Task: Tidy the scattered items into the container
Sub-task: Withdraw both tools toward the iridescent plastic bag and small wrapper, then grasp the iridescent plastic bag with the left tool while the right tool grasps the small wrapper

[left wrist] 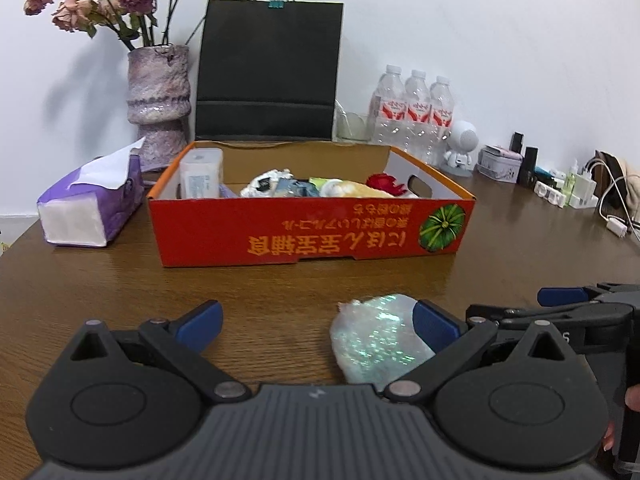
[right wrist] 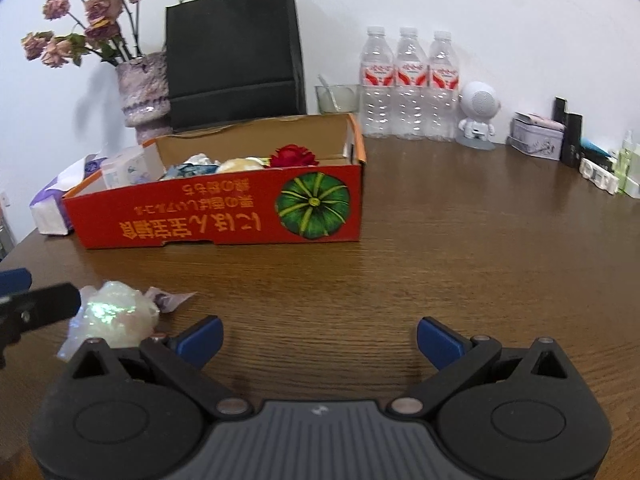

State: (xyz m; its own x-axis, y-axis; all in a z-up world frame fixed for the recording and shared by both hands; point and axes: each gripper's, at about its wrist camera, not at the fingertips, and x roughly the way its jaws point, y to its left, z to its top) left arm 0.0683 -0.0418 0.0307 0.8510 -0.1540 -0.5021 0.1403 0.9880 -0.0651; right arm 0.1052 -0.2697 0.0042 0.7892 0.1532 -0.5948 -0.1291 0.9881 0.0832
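The left gripper (left wrist: 318, 322) is being held low over the brown wooden surface (left wrist: 280, 280), its blue-padded fingers (left wrist: 200, 320) spread wide with nothing between them. An iridescent crinkled packet (left wrist: 376, 336) is lying on the surface just inside the right-hand finger, apparently touching its pad (contact cannot be confirmed). In the right wrist view the same packet (right wrist: 112, 316) is seen beside and slightly ahead of the right gripper's left finger, with a small crumpled scrap of wrapper (right wrist: 172, 300) lying next to it.

The right gripper (right wrist: 320, 340) is likewise being held wide apart over bare wood, gripping nothing; it is seen at the right edge of the left wrist view (left wrist: 580, 308), close beside the left gripper.

Further out, the red cardboard box (left wrist: 312, 228) with upside-down yellow lettering and a green pumpkin picture is standing open-topped on the surface. Items are already lying in it: a white rectangular container (left wrist: 200, 176) at the left end, crumpled wrappers (left wrist: 276, 186) in the middle and a red flower (left wrist: 386, 184) toward the right end.

Left of the box a purple tissue pack (left wrist: 92, 208) is resting. Behind it are standing a vase of dried roses (left wrist: 160, 100), a black paper bag (left wrist: 268, 72), three water bottles (left wrist: 416, 108) and a small white robot figure (left wrist: 462, 144).
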